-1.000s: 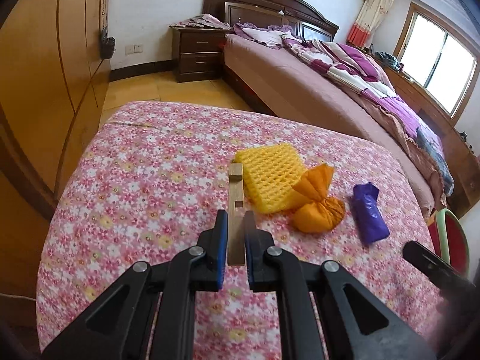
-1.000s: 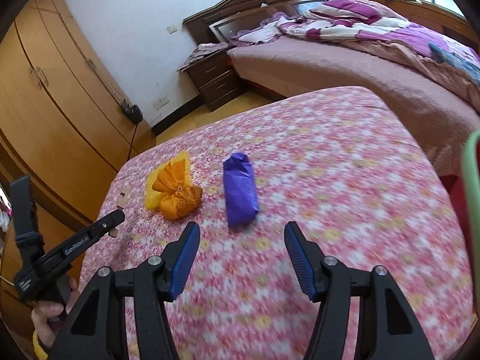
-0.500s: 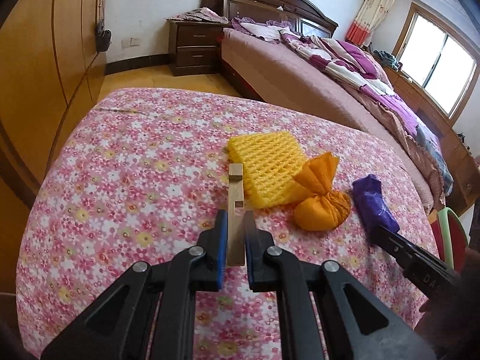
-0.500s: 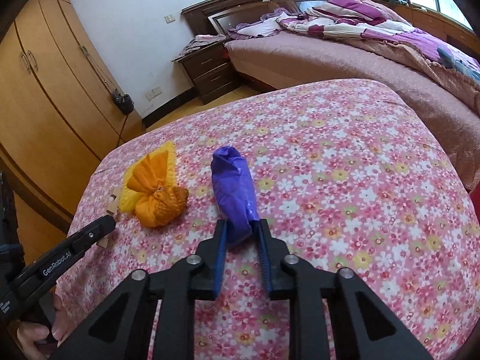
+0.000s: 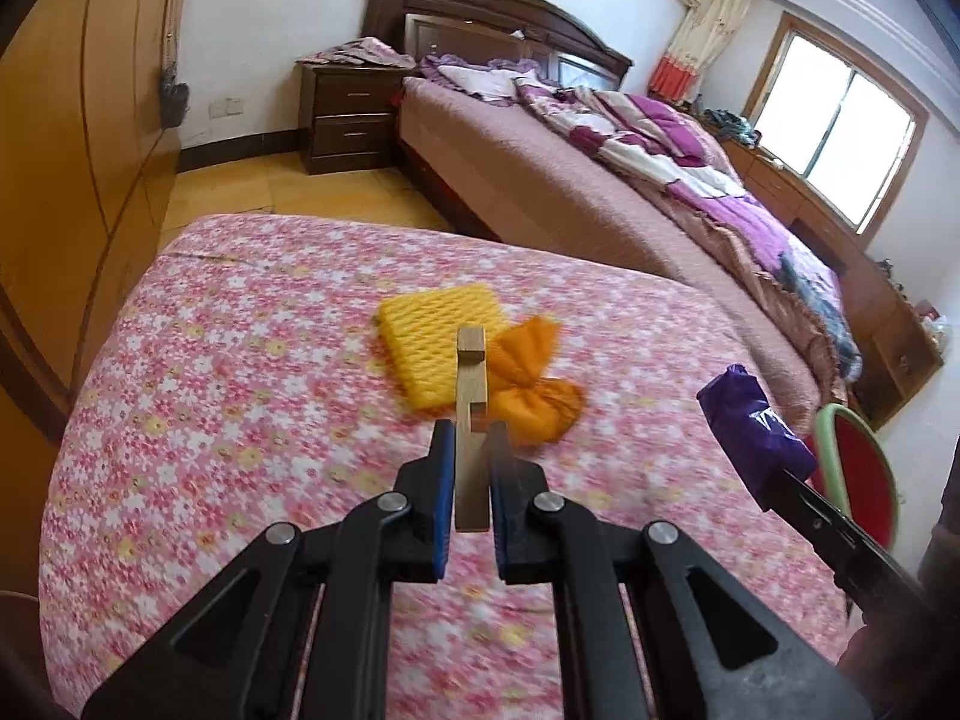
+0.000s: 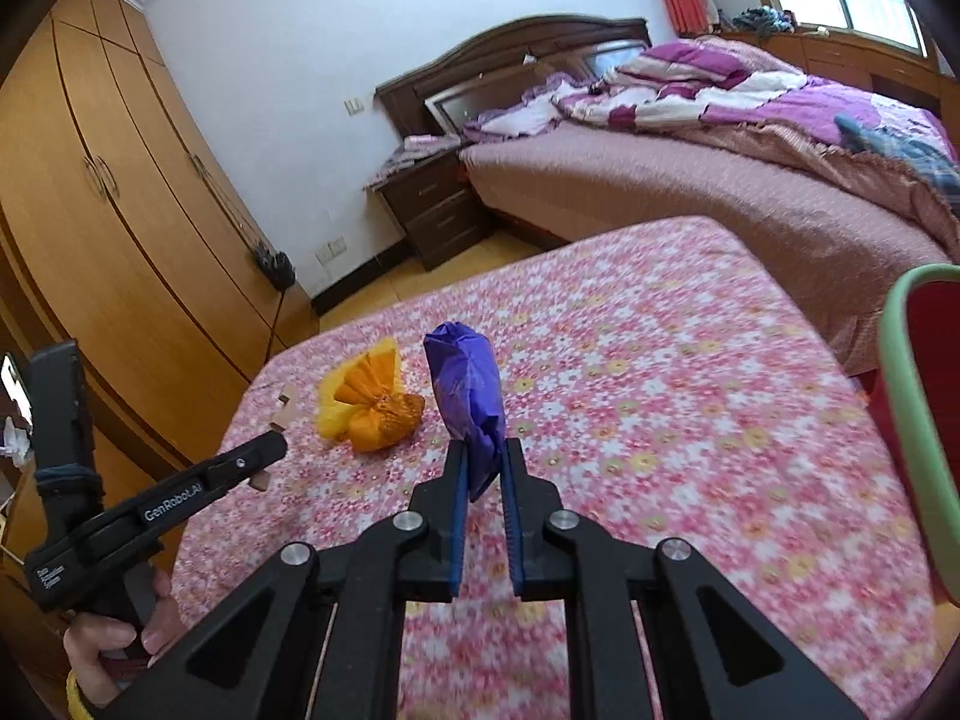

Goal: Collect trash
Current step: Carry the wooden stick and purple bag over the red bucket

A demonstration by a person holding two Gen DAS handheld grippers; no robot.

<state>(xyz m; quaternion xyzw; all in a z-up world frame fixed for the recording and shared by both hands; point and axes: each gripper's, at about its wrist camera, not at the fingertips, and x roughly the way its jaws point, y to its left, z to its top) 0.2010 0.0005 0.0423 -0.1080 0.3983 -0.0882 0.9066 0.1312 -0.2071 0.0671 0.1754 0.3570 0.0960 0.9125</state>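
Change: right gripper (image 6: 483,468) jaws, spread a second ago, are now pinching the purple bag (image 6: 465,396), lifting it off the counter (image 6: 660,420).
Left gripper (image 5: 471,462): jaws are still pinching the wooden stick (image 5: 471,420).
Meaning: two pieces are collected; the orange bundle (image 5: 534,390) and yellow foam net (image 5: 438,336) are waiting beside the stick.
Room: bed (image 5: 600,192) is standing beyond the floral counter.

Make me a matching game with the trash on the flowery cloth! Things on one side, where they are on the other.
Things:
1. wooden piece
2. purple bag
3. orange bundle
4. yellow foam net

Where:
A. lying flat on the flowery cloth
B. pinched in the right gripper
C. pinched in the left gripper
D. resting on the cloth, partly on the yellow net

Pairs: 1-C, 2-B, 3-D, 4-A
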